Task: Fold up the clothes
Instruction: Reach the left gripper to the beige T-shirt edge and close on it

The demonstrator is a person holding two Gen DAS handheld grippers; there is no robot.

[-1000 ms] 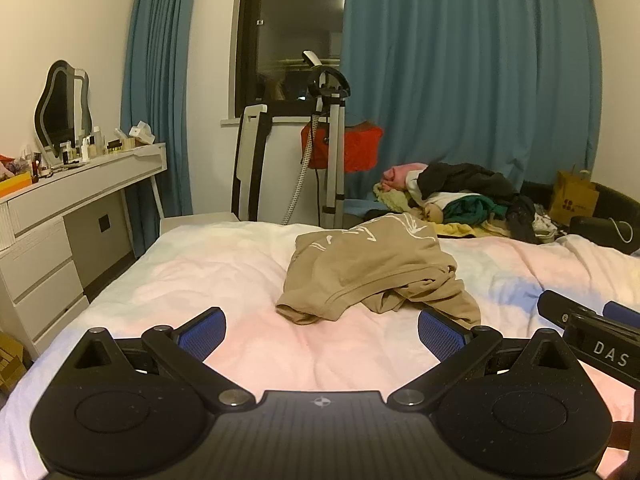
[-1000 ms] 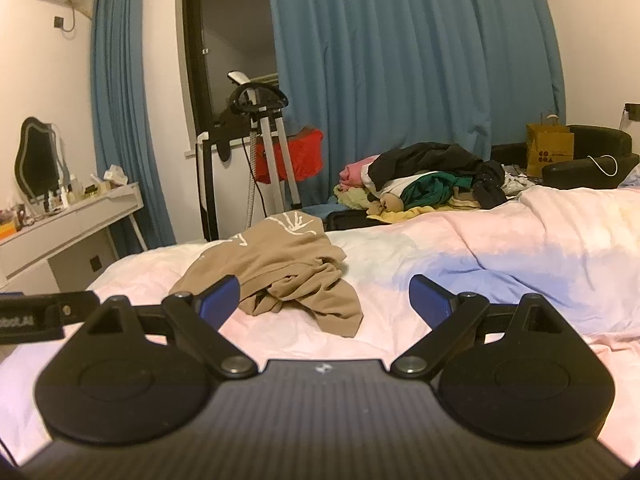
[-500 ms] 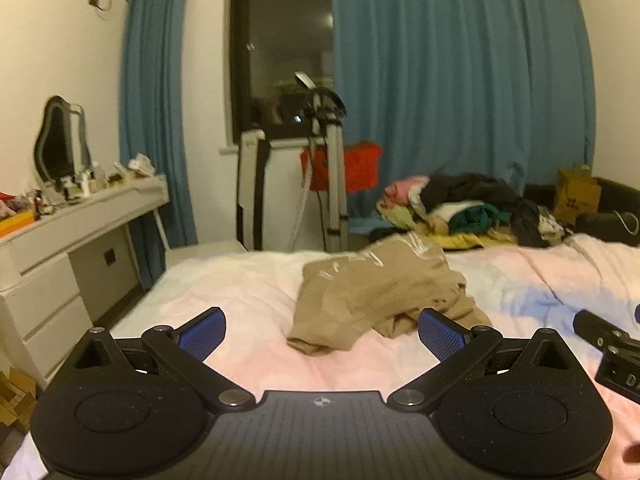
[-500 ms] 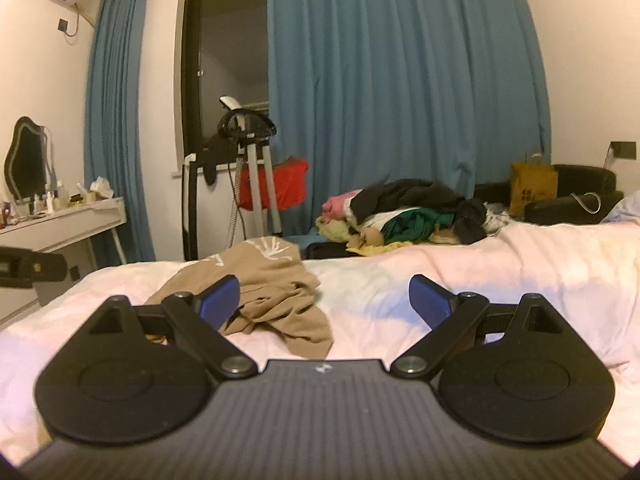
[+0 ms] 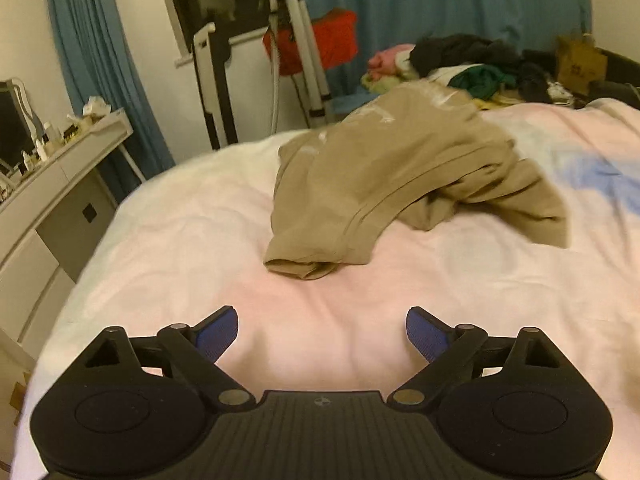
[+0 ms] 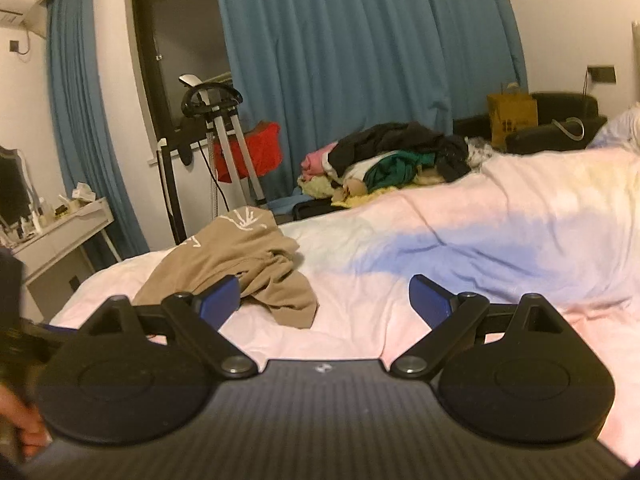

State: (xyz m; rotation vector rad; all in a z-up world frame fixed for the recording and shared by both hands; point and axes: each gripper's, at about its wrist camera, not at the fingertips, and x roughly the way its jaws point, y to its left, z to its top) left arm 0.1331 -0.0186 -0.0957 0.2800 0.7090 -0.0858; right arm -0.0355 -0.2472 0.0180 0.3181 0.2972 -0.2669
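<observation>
A crumpled tan garment (image 5: 400, 176) with a pale print lies on the pink and white bed (image 5: 192, 240). It also shows in the right wrist view (image 6: 240, 264), left of centre. My left gripper (image 5: 322, 330) is open and empty, low over the bed, a short way in front of the garment's near sleeve end. My right gripper (image 6: 324, 300) is open and empty, over the bed to the right of the garment, its left finger overlapping the garment's edge in view.
A pile of mixed clothes (image 6: 392, 160) lies beyond the bed's far side. A white dresser (image 5: 48, 184) with small items stands on the left. A tripod stand (image 6: 224, 140) and blue curtains (image 6: 360, 60) are behind. A yellow paper bag (image 6: 512, 118) sits at the far right.
My left gripper has moved forward and tipped down toward the tan garment, which now looks nearer. My right gripper has shifted slightly. Both stay open.
</observation>
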